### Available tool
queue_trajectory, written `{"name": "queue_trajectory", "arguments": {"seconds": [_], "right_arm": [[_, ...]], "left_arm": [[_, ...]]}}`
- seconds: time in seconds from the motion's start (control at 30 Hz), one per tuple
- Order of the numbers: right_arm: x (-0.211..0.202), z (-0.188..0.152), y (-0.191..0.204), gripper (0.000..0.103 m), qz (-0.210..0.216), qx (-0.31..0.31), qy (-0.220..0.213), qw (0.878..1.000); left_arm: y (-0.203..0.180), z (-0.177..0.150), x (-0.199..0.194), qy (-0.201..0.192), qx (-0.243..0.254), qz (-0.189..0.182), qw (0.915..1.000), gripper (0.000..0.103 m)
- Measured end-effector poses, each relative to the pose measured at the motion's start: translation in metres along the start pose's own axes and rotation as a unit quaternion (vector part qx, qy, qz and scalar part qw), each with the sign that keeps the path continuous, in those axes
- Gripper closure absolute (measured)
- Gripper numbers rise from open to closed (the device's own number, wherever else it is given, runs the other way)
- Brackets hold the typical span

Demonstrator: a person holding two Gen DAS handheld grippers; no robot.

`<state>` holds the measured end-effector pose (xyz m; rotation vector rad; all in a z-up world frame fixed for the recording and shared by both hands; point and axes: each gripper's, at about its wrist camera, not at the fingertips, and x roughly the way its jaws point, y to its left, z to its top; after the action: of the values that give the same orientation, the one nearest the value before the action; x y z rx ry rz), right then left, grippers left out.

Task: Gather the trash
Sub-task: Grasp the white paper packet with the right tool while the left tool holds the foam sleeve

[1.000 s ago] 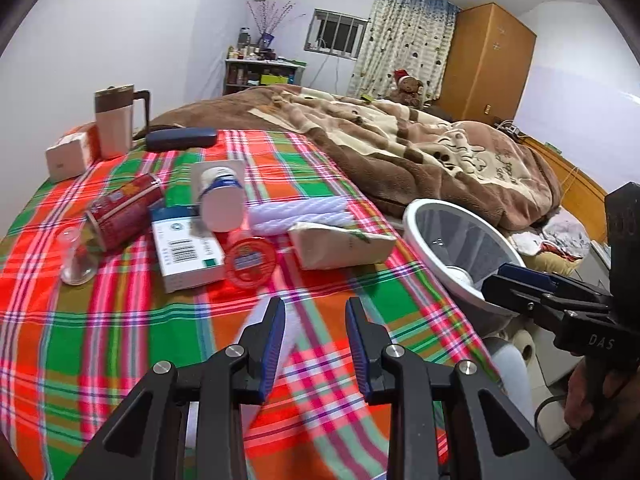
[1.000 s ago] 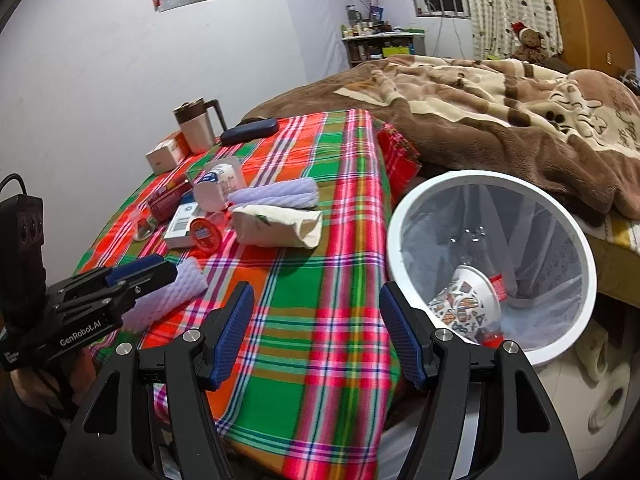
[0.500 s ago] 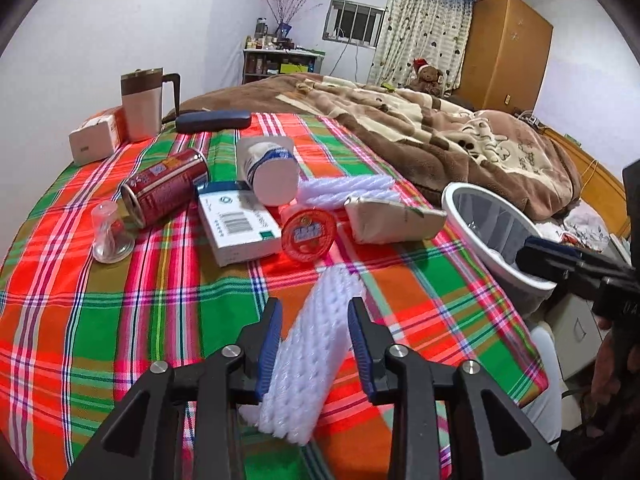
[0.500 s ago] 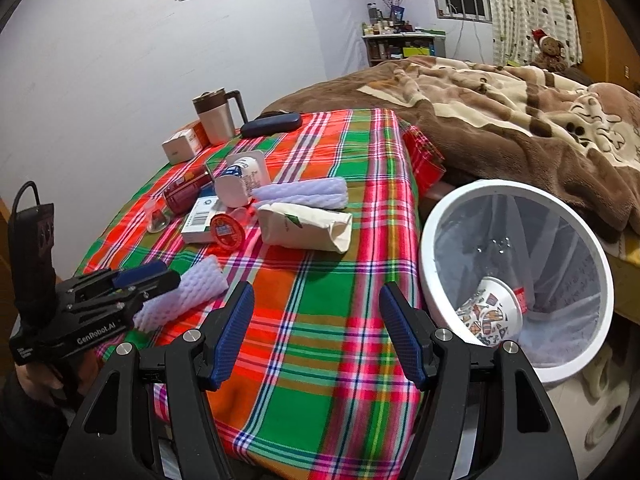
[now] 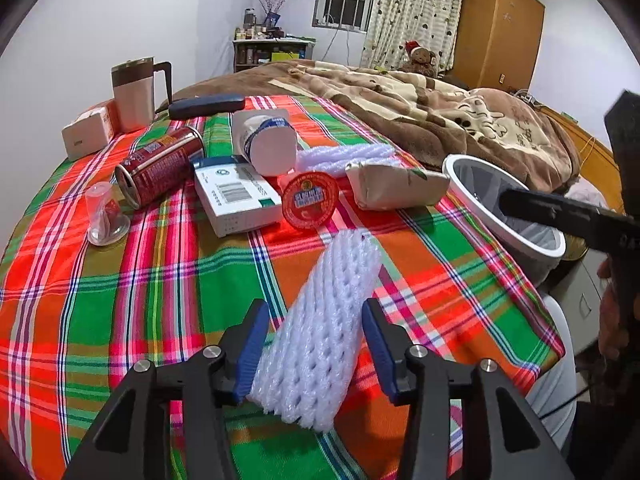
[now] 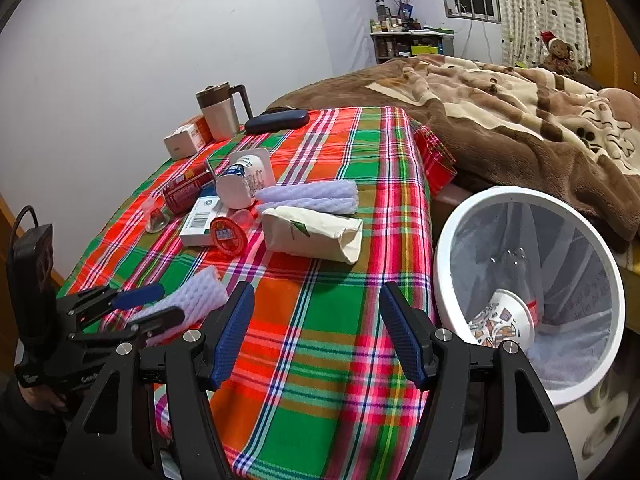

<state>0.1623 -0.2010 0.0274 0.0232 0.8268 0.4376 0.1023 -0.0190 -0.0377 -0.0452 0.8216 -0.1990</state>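
A white foam net sleeve (image 5: 320, 332) lies on the plaid tablecloth (image 5: 120, 300), between the open fingers of my left gripper (image 5: 312, 344); its left side touches the left pad. It also shows in the right wrist view (image 6: 188, 300), with the left gripper (image 6: 148, 308) around it. My right gripper (image 6: 316, 332) is open and empty over the table's near edge. The white trash bin (image 6: 444, 240) stands right of the table with a printed paper cup (image 6: 500, 324) inside. More trash lies mid-table: a red can (image 5: 160, 164), a white box (image 5: 236, 196), a red lid (image 5: 310, 200), a cream pouch (image 5: 396, 192).
A second foam sleeve (image 6: 312, 196), an overturned white cup (image 5: 268, 140) and a clear plastic cup (image 5: 106, 216) lie among the trash. A mug (image 5: 134, 96), a small carton (image 5: 86, 132) and a dark case (image 5: 206, 106) sit at the far edge. A bed with a brown blanket (image 6: 520, 120) lies behind.
My left gripper has opened wider around the foam sleeve, which lies between its fingers. Both grippers shifted, so the table items look nearer and the bin sits further right.
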Motion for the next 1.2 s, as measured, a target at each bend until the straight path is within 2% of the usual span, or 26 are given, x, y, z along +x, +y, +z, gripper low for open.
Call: {"name": "queue_trajectory", "arguments": {"seconds": [0.23,0.3,0.6,0.7,0.8,1.03,1.2], "right_arm": [[0.015,0.009,-0.001,0.037,0.004,-0.009,0.004,1.0],[0.021,0.013,-0.001,0.037,0.004,-0.014,0.005,1.0],[0.046,0.027,0.001,0.037,0.012,-0.027,0.016,0.999],[0.056,0.027,0.003,0.045,0.019,-0.027,0.03,0.999],[0.063,0.024,0.007,0.066,0.024,-0.031,0.043,0.998],[0.054,0.019,0.008,0.093,0.025,-0.018,0.034,0.999],[0.041,0.013,0.008,0.095,0.025,-0.006,0.023,0.999]], "left_arm": [[0.002,-0.007,0.004,0.011,-0.008,-0.009,0.9999,0.056],[0.005,-0.006,0.004,0.008,-0.014,-0.005,0.9999,0.076],[0.017,-0.002,0.003,0.001,-0.042,-0.005,0.9991,0.079],[0.021,-0.001,0.003,-0.001,-0.049,-0.005,0.9988,0.079],[0.024,0.0,0.004,0.001,-0.052,-0.004,0.9986,0.079],[0.026,0.001,0.002,-0.004,-0.058,-0.003,0.9983,0.079],[0.025,0.002,-0.001,-0.009,-0.066,-0.004,0.9978,0.079]]}}
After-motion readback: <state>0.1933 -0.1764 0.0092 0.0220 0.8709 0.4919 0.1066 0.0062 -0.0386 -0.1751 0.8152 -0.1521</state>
